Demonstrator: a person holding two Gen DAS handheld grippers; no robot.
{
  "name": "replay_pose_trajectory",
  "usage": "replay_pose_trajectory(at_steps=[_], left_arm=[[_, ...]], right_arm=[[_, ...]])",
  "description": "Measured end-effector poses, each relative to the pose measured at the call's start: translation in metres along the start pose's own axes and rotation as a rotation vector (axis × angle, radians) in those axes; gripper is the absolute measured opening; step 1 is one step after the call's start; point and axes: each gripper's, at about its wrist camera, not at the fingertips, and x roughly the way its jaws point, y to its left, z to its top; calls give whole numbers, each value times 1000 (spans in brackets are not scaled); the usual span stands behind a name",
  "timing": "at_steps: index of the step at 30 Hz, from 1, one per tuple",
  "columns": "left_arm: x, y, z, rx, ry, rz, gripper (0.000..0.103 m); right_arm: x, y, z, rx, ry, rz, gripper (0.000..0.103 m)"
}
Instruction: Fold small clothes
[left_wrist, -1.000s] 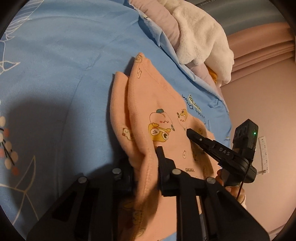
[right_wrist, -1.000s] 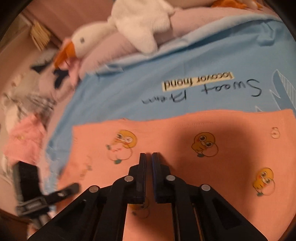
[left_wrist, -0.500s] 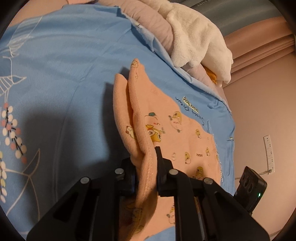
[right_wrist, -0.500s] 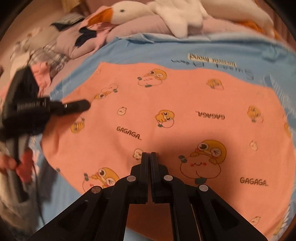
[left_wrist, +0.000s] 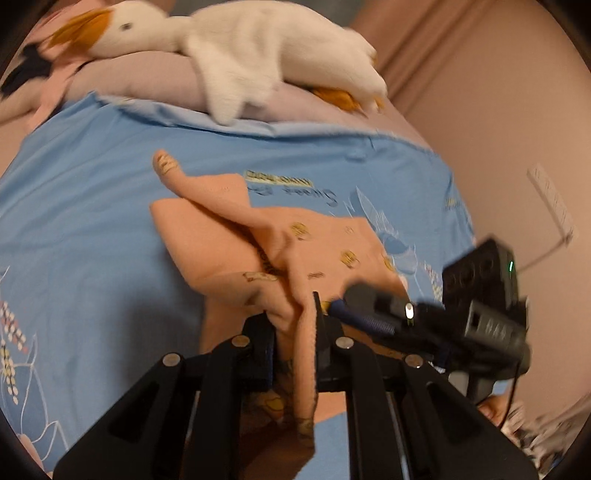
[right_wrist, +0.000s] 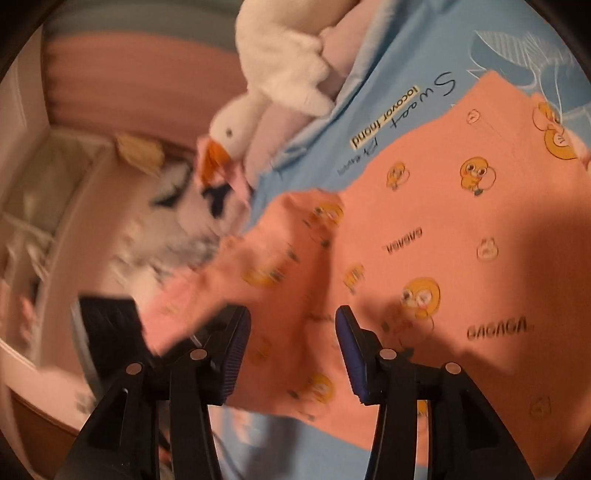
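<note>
The blue sheet (left_wrist: 92, 229) carried the job, the goose (left_wrist: 236, 48) parked along its far edge, out of the way. The orange garment (right_wrist: 424, 229) lay mid-sheet, one side lifted, likely to start a fold. The left gripper (left_wrist: 295, 325) was clenched on that bunched edge. The right gripper (right_wrist: 291, 332) had just been opening, jaws apart over the cloth, nothing pinched, probably lining up a second grip.
</note>
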Motion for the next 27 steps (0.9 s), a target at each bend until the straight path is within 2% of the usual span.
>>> replay_pose_trajectory(at_steps=[2,4,8,9,12,15,16,17,18,20,23,27], left_arm=[[18,-19,-3,58,33,27,16],[38,-33,-7,75,81,11,32],[68,-36,-16,21,157,-163,48],[69,-35,-19,25,154,-168,49],[63,-29,-28,77,152,-121,47],[42,-11,-37,63,136,-124,49],[33,-5,-42,56,126,-119,49],[24,2,-46,45,115,-114,49],[11,16,-50,22,95,-110,49],[-4,31,-58,-18,74,-100,49],[-15,52,-62,-69,57,-63,50],[-23,72,-67,-118,56,-54,50]], right_arm=[[-7,0,4,25,-12,40,54],[-13,-6,9,62,-19,53,60],[-19,-22,13,116,-13,-10,64],[-18,-27,13,132,7,-27,64],[-25,-30,14,112,23,-33,64],[-17,-24,16,53,40,-90,64],[-11,-21,15,25,51,-136,60],[-7,-20,16,8,57,-168,49],[-2,-20,16,-17,69,-212,43],[8,-20,13,-61,91,-290,17],[10,-11,13,-134,79,-345,10],[-9,18,28,-245,43,-396,9]])
